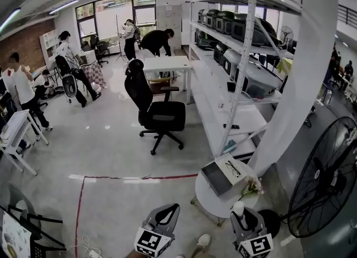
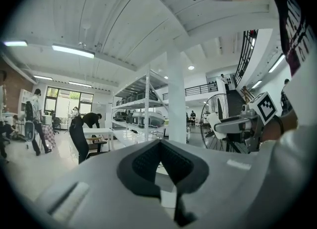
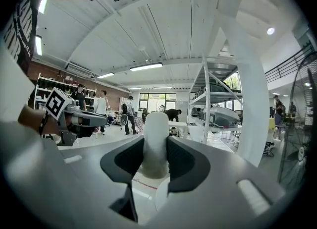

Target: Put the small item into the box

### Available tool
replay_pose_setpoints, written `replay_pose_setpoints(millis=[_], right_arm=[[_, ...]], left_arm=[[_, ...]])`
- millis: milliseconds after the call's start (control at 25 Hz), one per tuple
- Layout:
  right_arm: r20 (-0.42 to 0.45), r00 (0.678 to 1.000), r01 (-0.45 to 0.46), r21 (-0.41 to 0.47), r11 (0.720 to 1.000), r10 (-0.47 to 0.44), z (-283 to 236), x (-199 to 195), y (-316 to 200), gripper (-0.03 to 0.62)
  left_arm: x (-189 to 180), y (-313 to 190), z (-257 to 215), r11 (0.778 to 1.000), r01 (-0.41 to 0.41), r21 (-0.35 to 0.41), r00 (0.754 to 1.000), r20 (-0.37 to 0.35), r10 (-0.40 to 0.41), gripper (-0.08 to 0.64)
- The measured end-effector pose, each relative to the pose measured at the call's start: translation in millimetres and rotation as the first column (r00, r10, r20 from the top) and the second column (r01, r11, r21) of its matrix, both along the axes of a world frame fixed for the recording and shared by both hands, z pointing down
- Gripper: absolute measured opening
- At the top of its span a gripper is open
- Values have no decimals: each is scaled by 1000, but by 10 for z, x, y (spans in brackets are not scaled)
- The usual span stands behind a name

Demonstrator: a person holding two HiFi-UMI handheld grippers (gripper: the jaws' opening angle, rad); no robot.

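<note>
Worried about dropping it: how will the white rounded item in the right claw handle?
The white item looks smooth and rounded, so it may slip or roll if released. The right claw pinches it without visible denting, so probably fairly stiff. Small, so likely light.

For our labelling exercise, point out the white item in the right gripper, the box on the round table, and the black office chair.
white item (image 3: 155, 143), right gripper view, its body between the jaws.
box (image 1: 212, 183), head view, its grey side wall.
black office chair (image 1: 164, 116), head view, its seat.
</note>
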State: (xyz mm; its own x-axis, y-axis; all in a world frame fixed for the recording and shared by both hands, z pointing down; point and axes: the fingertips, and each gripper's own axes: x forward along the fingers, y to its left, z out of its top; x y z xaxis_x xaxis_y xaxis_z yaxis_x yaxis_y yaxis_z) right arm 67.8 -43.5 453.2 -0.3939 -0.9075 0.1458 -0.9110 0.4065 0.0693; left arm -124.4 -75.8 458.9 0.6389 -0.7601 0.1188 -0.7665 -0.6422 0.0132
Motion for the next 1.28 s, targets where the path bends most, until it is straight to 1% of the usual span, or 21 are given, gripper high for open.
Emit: replay_pose_setpoints(millis=[160, 280, 480, 760, 1040, 1280], right_arm=[[8, 1000, 5, -11, 1000, -5, 64, 121, -361, 160], [19, 1000, 4, -21, 1000, -4, 136, 214, -598, 160], [26, 1000, -3, -42, 999, 4, 189, 323, -923, 160], [33, 999, -5, -57, 998, 7, 214, 469, -1315, 160], [36, 999, 14, -49, 999, -12, 189, 577, -1609, 160], [51, 999, 20, -33, 999, -18, 138, 755, -1846, 160]], left_arm=[[136, -344, -54, 1000, 3, 21, 1000, 0, -3, 0], [264, -570, -48, 999, -16, 43, 1000, 22, 15, 0], [381, -895, 3, 1000, -15, 18, 1000, 20, 15, 0], [550, -1302, 28, 1000, -21, 4, 999, 24, 21, 0], [680, -1583, 1, 1000, -11, 5, 1000, 26, 10, 0], [820, -1780, -38, 1000, 1, 12, 999, 38, -2, 0]])
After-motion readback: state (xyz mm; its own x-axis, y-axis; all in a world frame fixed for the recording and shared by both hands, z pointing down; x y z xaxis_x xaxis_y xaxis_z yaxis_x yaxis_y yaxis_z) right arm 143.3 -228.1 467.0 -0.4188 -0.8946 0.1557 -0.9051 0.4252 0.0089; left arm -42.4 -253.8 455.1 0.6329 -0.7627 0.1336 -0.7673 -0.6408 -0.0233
